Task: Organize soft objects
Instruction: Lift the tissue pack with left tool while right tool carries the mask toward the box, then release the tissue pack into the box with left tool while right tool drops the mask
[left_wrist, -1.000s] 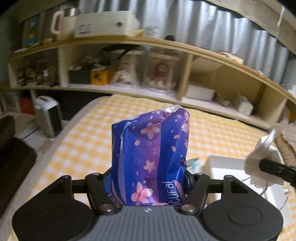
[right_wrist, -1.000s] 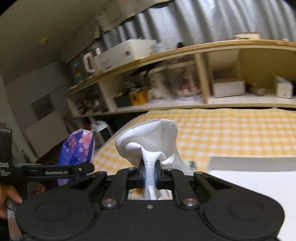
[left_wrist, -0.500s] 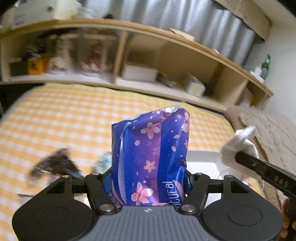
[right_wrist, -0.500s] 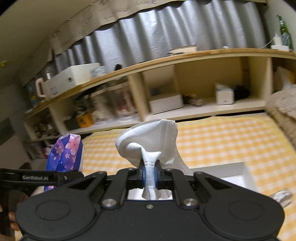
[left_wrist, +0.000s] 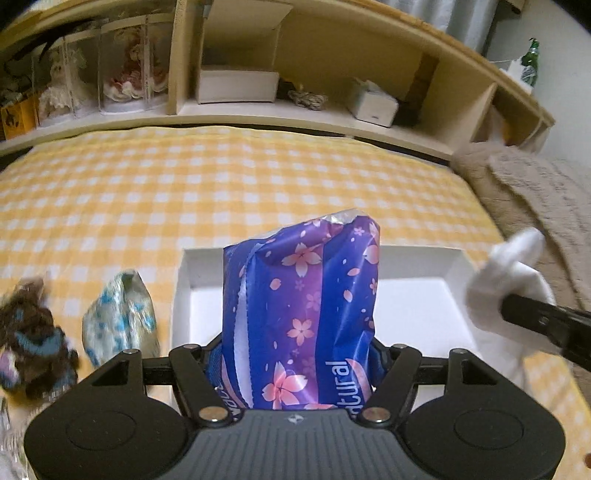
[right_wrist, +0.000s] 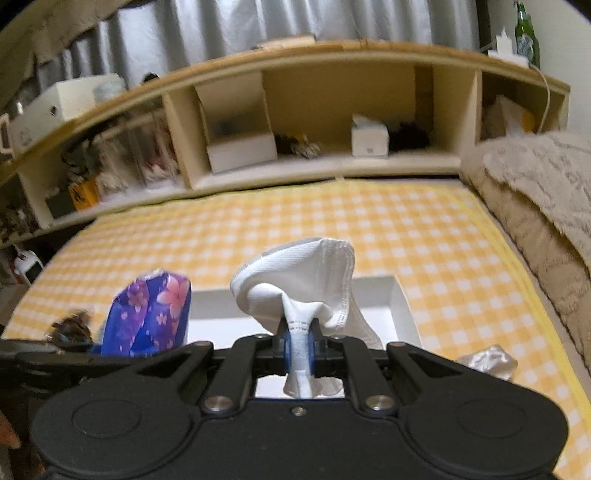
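A purple flower-print soft pack (left_wrist: 303, 314) stands upright between the pads of my left gripper (left_wrist: 295, 354). Its jaws are opening, and the pack still sits pressed between them. It hangs over the left half of a white tray (left_wrist: 417, 314) on the yellow checked bed. My right gripper (right_wrist: 300, 343) is shut on a white face mask (right_wrist: 303, 280), pinched at its middle, above the same tray (right_wrist: 402, 306). In the left wrist view the mask (left_wrist: 506, 273) shows at the tray's right edge. The pack (right_wrist: 147, 314) is at the left in the right wrist view.
Left of the tray lie a blue-and-white packet (left_wrist: 118, 317) and a dark fuzzy item (left_wrist: 33, 339). A crumpled silvery thing (right_wrist: 487, 360) lies right of the tray. A beige blanket (left_wrist: 535, 206) borders the bed's right side. A wooden shelf unit (left_wrist: 295, 110) runs along the back.
Both grippers swung right and down over the bed with their loads, so the white tray now lies under them. The pack and the mask stay held.
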